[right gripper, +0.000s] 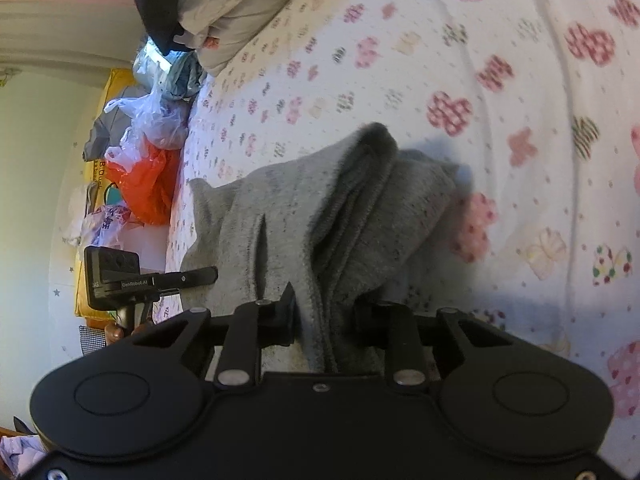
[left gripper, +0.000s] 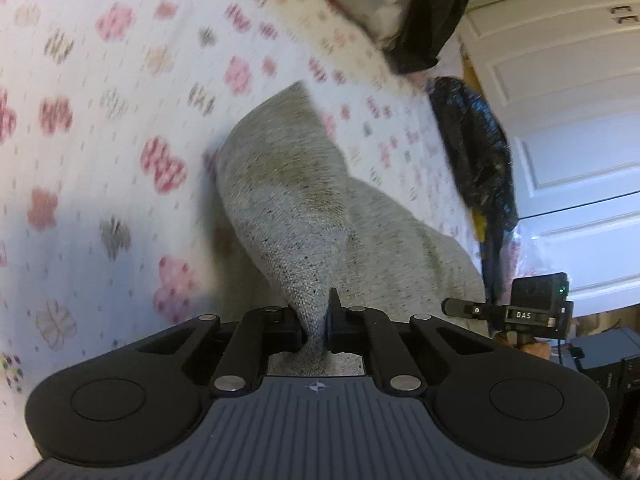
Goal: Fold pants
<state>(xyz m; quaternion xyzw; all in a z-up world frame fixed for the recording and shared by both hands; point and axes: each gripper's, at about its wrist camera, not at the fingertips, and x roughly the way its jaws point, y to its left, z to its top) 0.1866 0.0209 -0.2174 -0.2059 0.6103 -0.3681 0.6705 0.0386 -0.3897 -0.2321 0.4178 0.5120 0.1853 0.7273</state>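
Grey pants stretching away lengthwise, pinched by both tools

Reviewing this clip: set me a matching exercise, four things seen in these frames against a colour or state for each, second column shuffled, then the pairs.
Things:
1. left gripper
2. pants
3. bedsheet
4. plastic bag

Descriptions:
A. orange-red, beside the bed
B. white with pink flowers
C. shut on a thin pinch of cloth
D. grey, lifted at two points

Pairs: 1-C, 2-D, 3-B, 4-A
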